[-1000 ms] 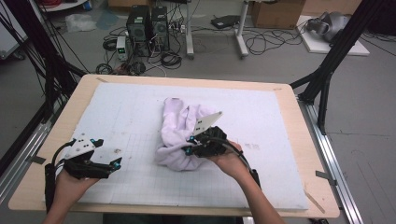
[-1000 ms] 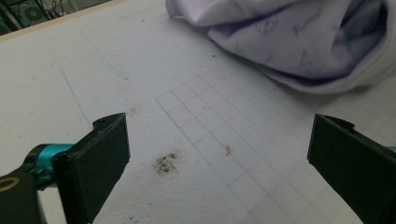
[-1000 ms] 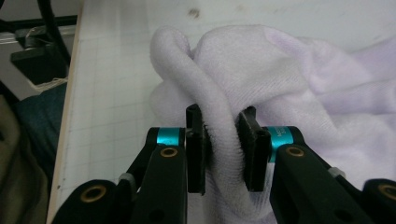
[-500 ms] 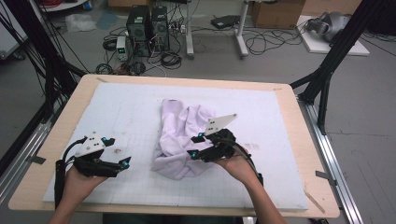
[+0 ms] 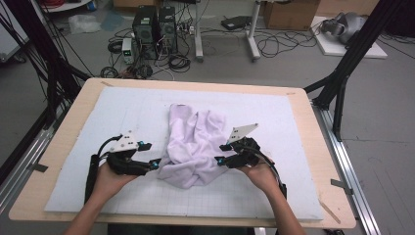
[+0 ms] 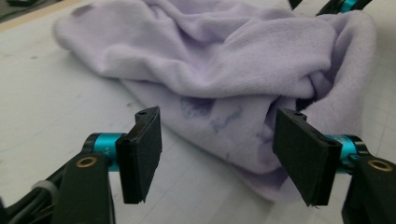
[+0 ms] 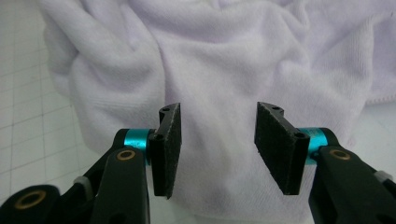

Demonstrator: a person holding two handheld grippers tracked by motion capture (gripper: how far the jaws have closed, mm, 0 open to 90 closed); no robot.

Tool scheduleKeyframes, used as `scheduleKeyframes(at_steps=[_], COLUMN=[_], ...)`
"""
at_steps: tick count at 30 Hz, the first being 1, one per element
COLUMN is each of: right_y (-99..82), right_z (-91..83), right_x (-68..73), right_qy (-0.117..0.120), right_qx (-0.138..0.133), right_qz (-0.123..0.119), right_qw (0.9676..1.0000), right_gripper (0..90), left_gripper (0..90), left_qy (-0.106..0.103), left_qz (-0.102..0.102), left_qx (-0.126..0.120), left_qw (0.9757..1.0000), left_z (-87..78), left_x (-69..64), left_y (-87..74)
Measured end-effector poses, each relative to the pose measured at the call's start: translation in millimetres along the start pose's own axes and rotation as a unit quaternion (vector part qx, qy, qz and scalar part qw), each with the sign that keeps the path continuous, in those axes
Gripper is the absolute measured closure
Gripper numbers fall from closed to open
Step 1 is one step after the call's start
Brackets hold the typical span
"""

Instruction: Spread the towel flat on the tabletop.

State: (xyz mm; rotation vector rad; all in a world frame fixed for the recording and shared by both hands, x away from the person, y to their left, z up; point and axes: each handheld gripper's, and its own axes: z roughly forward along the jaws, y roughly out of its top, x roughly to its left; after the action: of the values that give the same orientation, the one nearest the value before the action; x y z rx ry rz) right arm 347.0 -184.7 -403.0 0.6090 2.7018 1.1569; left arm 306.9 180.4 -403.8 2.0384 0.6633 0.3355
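A crumpled lilac towel [image 5: 193, 147] is seen heaped mid-desk [image 5: 63, 142] on the white mat. Left tongs [image 5: 155, 164] and right tongs [image 5: 219, 159] are spread at its near edges, nothing pinched. Judged soft, light, limp; a thick edge fold is best gripped.

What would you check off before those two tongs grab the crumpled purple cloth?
1. Left tongs open: ok, jaws stand wide apart.
2. Right tongs open: ok, a gap shows between the pads.
3. Cloth within reach: ok, it lies between both tongs on the white mat.
4. Left tongs aimed at an edge: ok, the cloth's near edge sits just ahead of the jaws.
5. Right tongs aimed at a single layer: cannot tell, the folds bunch together.
6. Cables clear of the cloth: ok, they trail back along the wrists.
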Motion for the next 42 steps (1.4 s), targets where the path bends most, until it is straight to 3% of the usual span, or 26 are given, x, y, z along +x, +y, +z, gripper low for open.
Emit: scheduleKeyframes(at_steps=[9, 11, 14, 15, 16, 20, 24, 30, 35, 36, 38, 42], right_y=[-9.3, -21.2, -29.5, -35.3, -35.3, -35.2, -34.7, -33.1, -29.6, -29.3, -29.6, -34.6], right_z=[12.0, 13.0, 16.3, 19.4, 19.4, 20.4, 19.7, 6.4, -16.1, -24.7, -26.5, -32.0], right_x=[-5.3, -4.5, -6.1, -5.2, -5.2, -4.5, -4.6, 0.3, 18.5, 30.6, 34.1, 53.9], right_qy=[-0.002, -0.010, -0.005, -0.004, -0.004, -0.001, 0.017, 0.025, 0.027, 0.033, 0.035, 0.051], right_qx=[0.030, 0.008, 0.013, 0.002, 0.002, -0.002, 0.000, -0.018, -0.033, -0.046, -0.049, -0.056], right_qz=[-0.001, 0.001, 0.013, 0.018, 0.018, 0.015, 0.014, 0.010, -0.009, -0.015, -0.020, -0.027], right_qw=[0.9995, 0.9999, 0.9998, 0.9998, 0.9998, 0.9999, 0.9998, 0.9995, 0.9991, 0.9983, 0.9980, 0.9968], right_gripper=[54.6, 56.2, 56.2, 57.4, 57.4, 71.4, 84.1, 85.4, 85.6, 85.8, 85.8, 85.9], left_gripper=[56.9, 64.6, 69.2, 75.3, 75.3, 80.7, 83.1, 83.6, 83.7, 83.7, 83.7, 83.7], left_qy=[-0.033, -0.036, -0.041, -0.040, -0.039, -0.038, -0.037, -0.023, -0.011, -0.011, -0.011, -0.016], left_qz=[0.025, 0.032, 0.034, 0.037, 0.036, 0.028, 0.026, 0.036, 0.044, 0.047, 0.051, 0.056], left_qx=[0.043, 0.054, 0.063, 0.069, 0.071, 0.069, 0.065, 0.056, 0.046, 0.043, 0.041, 0.043], left_qw=[0.9982, 0.9974, 0.9966, 0.9961, 0.9961, 0.9965, 0.9969, 0.9975, 0.9979, 0.9979, 0.9978, 0.9974], left_z=[37.9, 42.2, 49.1, 52.3, 55.6, 59.9, 52.7, 27.7, 2.8, -2.4, -9.8, -26.3], left_x=[-7.3, -7.3, -7.9, -8.5, -9.5, -9.5, -6.7, -6.4, -8.5, -11.2, -15.5, -24.4], left_y=[2.3, 0.9, -0.7, -0.9, -1.4, -1.1, 0.1, 2.2, 3.6, 3.9, 3.6, -1.8])
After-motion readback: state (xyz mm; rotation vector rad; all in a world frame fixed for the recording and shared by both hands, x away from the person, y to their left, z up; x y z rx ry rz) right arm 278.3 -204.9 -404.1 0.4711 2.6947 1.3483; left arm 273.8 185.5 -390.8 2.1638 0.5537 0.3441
